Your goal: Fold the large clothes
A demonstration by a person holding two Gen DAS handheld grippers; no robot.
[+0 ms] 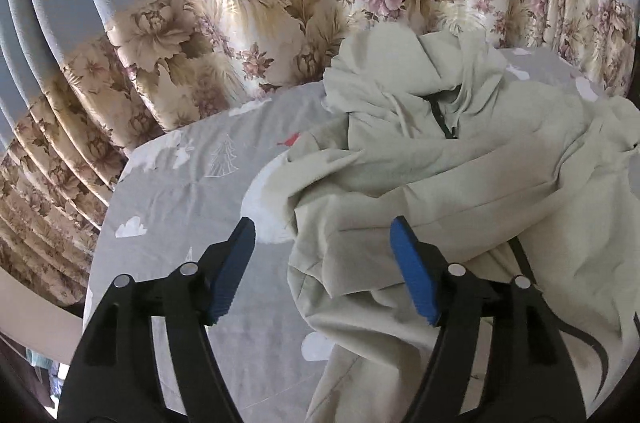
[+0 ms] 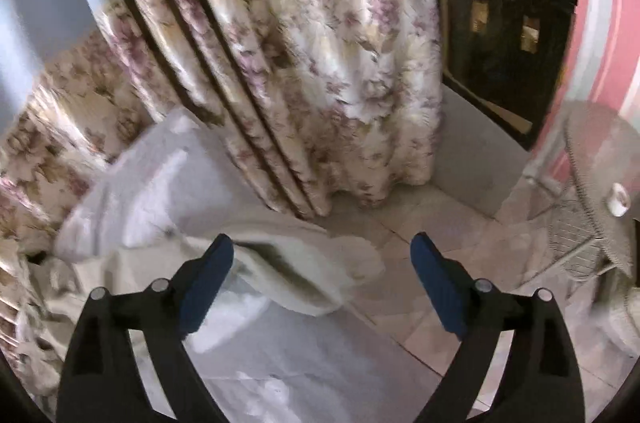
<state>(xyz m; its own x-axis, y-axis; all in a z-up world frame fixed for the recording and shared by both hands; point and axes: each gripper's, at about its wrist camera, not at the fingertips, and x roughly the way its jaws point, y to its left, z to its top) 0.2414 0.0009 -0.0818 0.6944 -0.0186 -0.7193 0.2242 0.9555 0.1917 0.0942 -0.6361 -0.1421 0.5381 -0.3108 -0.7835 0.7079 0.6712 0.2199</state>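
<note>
A pale green hooded garment [image 1: 460, 159] with a drawstring and a dark zipper lies crumpled on a grey printed bed sheet [image 1: 192, 183]. My left gripper [image 1: 322, 243] is open just above the garment's near left edge, holding nothing. In the blurred right wrist view, my right gripper [image 2: 322, 255] is open and empty over the bed's corner, with a pale cuff or sleeve end [image 2: 296, 275] of the garment lying near its left finger [image 2: 208, 279].
A floral curtain [image 1: 248, 19] hangs behind the bed and also shows in the right wrist view [image 2: 320, 63]. Tiled floor [image 2: 440, 231], a dark appliance [image 2: 504, 35] and a wicker stand [image 2: 592, 223] lie to the right of the bed.
</note>
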